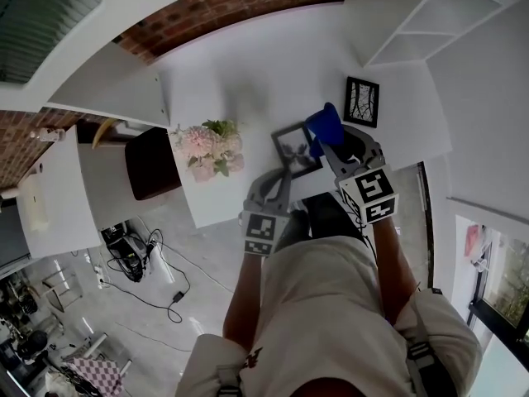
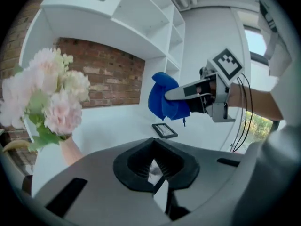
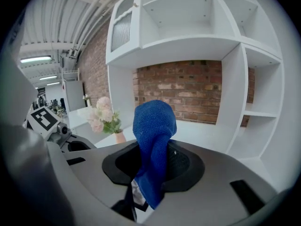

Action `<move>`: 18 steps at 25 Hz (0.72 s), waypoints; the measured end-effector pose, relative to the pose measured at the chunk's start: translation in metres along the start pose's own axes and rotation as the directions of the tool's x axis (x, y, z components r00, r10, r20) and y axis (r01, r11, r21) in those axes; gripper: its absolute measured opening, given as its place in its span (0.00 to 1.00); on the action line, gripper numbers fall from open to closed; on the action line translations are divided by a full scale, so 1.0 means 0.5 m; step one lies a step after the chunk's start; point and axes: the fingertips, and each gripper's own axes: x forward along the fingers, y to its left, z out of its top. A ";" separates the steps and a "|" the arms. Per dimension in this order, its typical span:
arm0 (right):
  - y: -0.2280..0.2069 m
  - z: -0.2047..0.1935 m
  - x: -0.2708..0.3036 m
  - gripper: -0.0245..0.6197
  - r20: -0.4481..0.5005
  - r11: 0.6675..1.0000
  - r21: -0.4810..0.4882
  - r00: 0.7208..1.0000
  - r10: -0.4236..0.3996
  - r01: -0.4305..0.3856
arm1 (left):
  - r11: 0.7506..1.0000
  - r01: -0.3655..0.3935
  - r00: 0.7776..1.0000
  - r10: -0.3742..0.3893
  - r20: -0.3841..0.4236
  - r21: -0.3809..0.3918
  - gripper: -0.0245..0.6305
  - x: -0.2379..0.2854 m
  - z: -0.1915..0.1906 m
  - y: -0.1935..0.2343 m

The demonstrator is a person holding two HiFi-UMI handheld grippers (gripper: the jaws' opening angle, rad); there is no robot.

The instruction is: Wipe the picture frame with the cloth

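A dark picture frame (image 1: 295, 150) is held up over the front edge of the white table (image 1: 248, 81), with my left gripper (image 1: 283, 179) shut on its near edge. In the left gripper view that frame shows edge-on as a thin strip (image 2: 157, 185) between the jaws. My right gripper (image 1: 329, 149) is shut on a blue cloth (image 1: 324, 122), which bunches up past the jaws (image 3: 153, 140). The cloth hangs just right of the held frame, close to its top corner; whether they touch I cannot tell. The left gripper view shows the cloth (image 2: 164, 100) to the right.
A second black frame (image 1: 362, 101) lies flat on the table at the far right. A vase of pink flowers (image 1: 207, 145) stands at the table's left. White shelves (image 1: 430, 15) and a brick wall rise behind. A dark stool (image 1: 153, 162) and cables (image 1: 132, 259) are on the floor at the left.
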 end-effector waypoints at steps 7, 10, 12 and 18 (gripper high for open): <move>0.028 0.114 -0.069 0.20 0.126 1.000 -0.024 0.992 0.000 0.003 | 0.999 -0.015 0.991 0.010 0.133 0.034 0.04 -0.081 0.144 0.001; 0.043 0.154 -0.094 0.20 0.167 0.999 -0.051 0.986 0.004 0.004 | 0.998 -0.039 0.981 0.028 0.190 0.056 0.04 -0.119 0.204 0.009; 0.052 0.181 -0.110 0.20 0.200 0.997 -0.072 0.980 0.009 0.005 | 0.996 -0.060 0.973 0.045 0.226 0.060 0.04 -0.145 0.242 0.017; 0.081 0.267 -0.158 0.21 0.319 0.995 -0.098 0.946 0.055 -0.025 | 0.992 -0.103 0.949 0.075 0.307 0.076 0.04 -0.205 0.334 0.026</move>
